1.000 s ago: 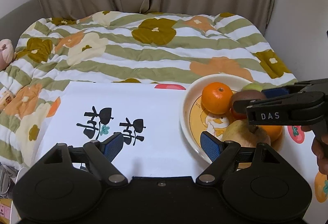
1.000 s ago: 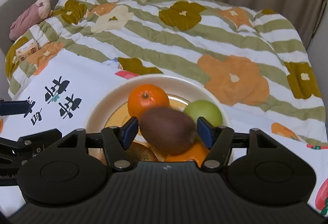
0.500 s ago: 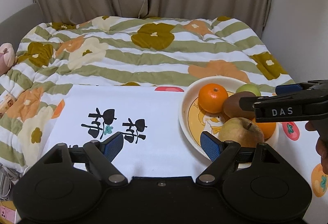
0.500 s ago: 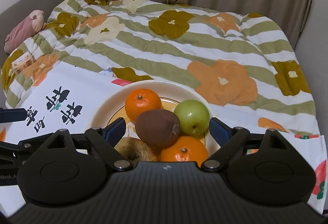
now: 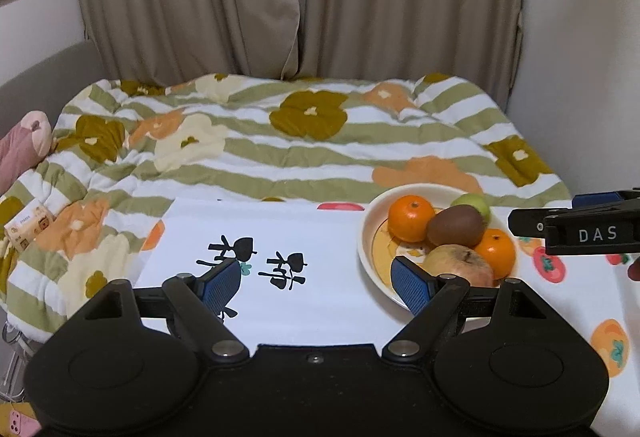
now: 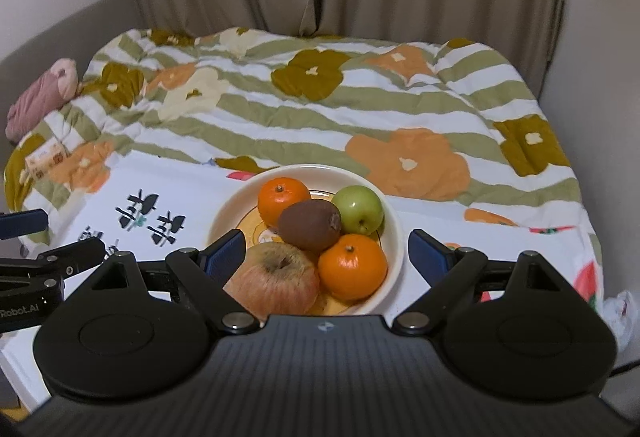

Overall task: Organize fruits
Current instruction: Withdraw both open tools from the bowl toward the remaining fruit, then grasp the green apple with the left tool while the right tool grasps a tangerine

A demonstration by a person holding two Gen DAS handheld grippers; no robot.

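Five fruits piled together in cream bowl [image 6: 394, 237] on desk [image 5: 340, 313]: kiwi [image 6: 310, 225] resting on top. Right gripper [image 6: 326, 251] just opened wide, empty, above the bowl. Left gripper [image 5: 316, 283] open, empty, beside it.

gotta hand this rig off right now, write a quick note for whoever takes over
Right gripper: open and empty; its jaws have just been opening, nothing between them.
Left gripper: open and empty, over the white sheet.
Fruit: all five in the bowl on the table: kiwi on top in the middle, two oranges, green apple, reddish apple nearest.
Done: the kiwi sits in the bowl with the rest.
Left: no loose fruit shows on the table in either view; check outside the frames before calling it finished.
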